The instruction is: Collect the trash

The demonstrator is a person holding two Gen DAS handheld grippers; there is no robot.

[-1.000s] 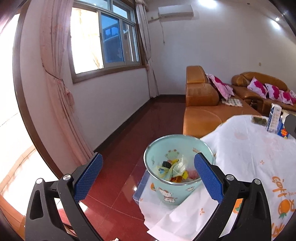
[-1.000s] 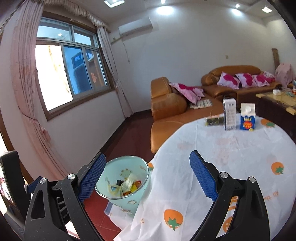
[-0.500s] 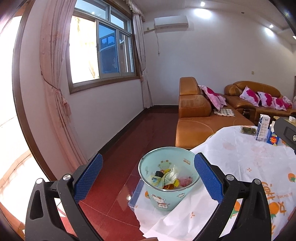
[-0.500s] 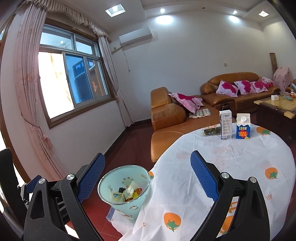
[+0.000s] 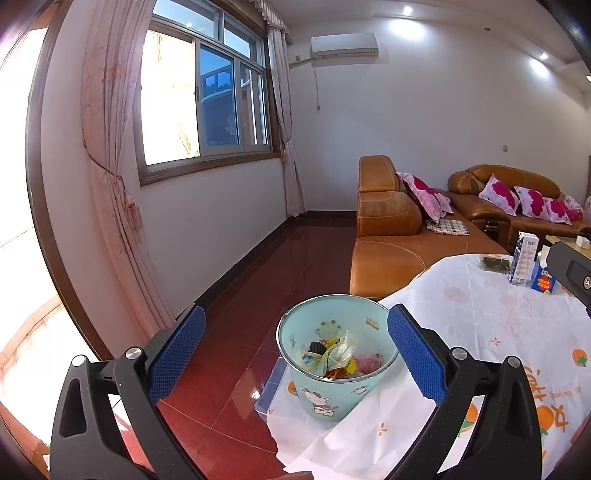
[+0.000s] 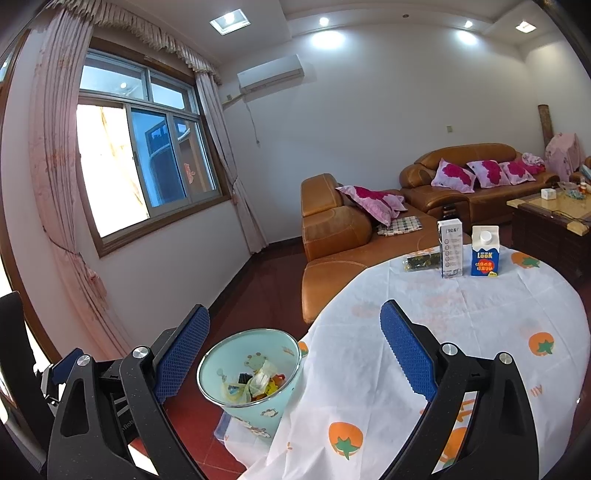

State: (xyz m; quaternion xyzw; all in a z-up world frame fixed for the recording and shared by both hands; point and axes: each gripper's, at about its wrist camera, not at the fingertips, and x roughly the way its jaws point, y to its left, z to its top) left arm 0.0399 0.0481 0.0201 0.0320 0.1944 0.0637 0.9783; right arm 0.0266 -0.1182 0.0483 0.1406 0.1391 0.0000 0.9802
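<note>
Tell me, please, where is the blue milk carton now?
In the right wrist view the blue milk carton stands upright at the far edge of the table, just right of the tall white carton and the dark snack packet.

Bright and evenly lit. Daylight blown out to white at the window, backed by ceiling spotlights with soft halos on the wall. Glossy glare on the red floor tiles. Strong fisheye bending and dark vignette at corners. Sharp throughout, no motion blur.
</note>
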